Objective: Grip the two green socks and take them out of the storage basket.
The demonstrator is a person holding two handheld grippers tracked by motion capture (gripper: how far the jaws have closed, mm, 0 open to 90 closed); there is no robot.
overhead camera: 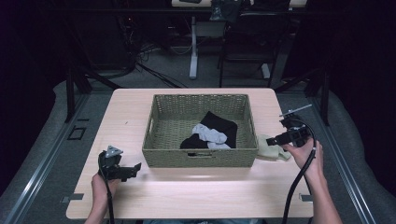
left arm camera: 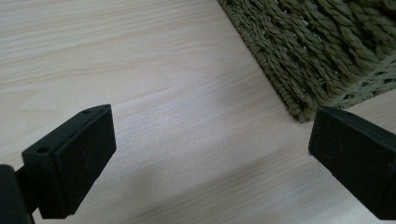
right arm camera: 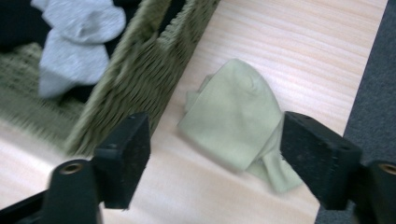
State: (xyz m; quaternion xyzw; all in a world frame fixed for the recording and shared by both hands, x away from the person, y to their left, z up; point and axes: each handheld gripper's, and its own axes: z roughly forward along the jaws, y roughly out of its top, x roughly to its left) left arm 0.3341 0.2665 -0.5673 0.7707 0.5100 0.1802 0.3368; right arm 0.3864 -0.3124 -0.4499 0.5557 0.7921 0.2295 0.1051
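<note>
High view: we see the basket point(overhead camera: 201, 158) mid-counter point(overhead camera: 187, 196), a grey sock point(overhead camera: 210, 134) and black socks point(overhead camera: 219, 122) inside. The green sock point(overhead camera: 271, 148) lies on the counter at the basket's 3 o'clock, just beside its wall. Our right tongs point(overhead camera: 276, 139) hover above that sock, jaws apart and empty. Our left tongs point(overhead camera: 133, 169) sit at the basket's 8 o'clock, gaping wide over bare counter, gripping nothing.
</note>
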